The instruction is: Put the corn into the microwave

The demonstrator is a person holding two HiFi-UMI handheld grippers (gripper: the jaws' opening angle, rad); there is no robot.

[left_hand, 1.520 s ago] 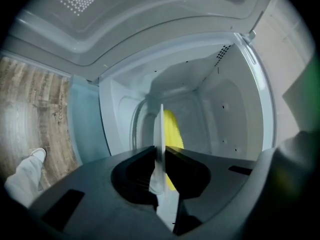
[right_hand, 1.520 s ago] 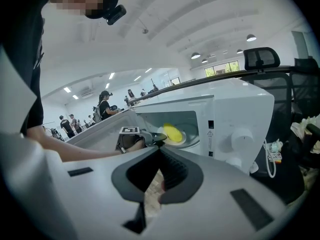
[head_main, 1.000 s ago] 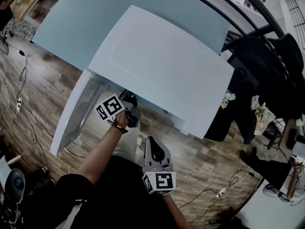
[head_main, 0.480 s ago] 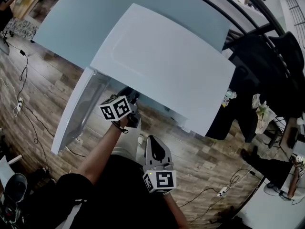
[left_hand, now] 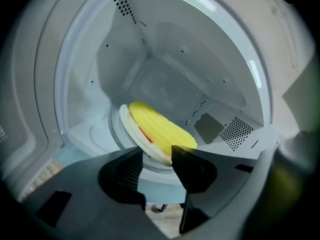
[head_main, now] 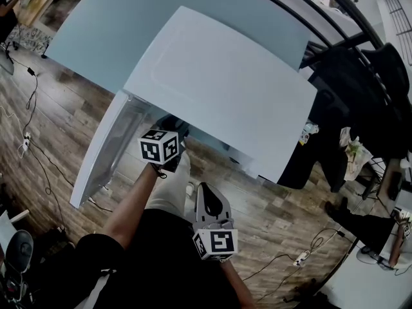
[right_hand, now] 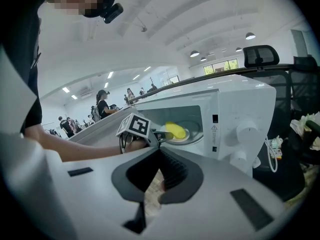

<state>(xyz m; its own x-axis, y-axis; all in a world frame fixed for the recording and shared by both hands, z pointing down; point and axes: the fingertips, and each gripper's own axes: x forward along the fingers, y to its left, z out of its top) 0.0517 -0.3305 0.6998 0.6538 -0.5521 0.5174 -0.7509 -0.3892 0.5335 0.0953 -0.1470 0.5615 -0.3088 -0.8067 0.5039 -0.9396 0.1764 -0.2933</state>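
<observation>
The yellow corn (left_hand: 160,129) lies on a white plate (left_hand: 131,129) inside the open white microwave (head_main: 219,89). My left gripper (left_hand: 157,156) reaches into the cavity mouth. Its jaws are opening, and the plate's near rim and the corn's end show in the gap without the pads pressing on them. In the right gripper view the corn (right_hand: 175,130) sits just past the left gripper (right_hand: 161,132). My right gripper (right_hand: 159,151) hangs back in front of the microwave, shut and empty; the head view shows it (head_main: 211,195) low and near the body.
The microwave door (head_main: 96,153) swings out to the left of my left arm. Two knobs (right_hand: 245,131) sit on the panel right of the cavity. Cables and a power strip (head_main: 300,259) lie on the wood floor. A dark chair with clothes (head_main: 360,95) stands to the right.
My left gripper has rolled at the wrist, turning its marker cube, and shifted slightly right at the microwave mouth. The right gripper has stayed put.
</observation>
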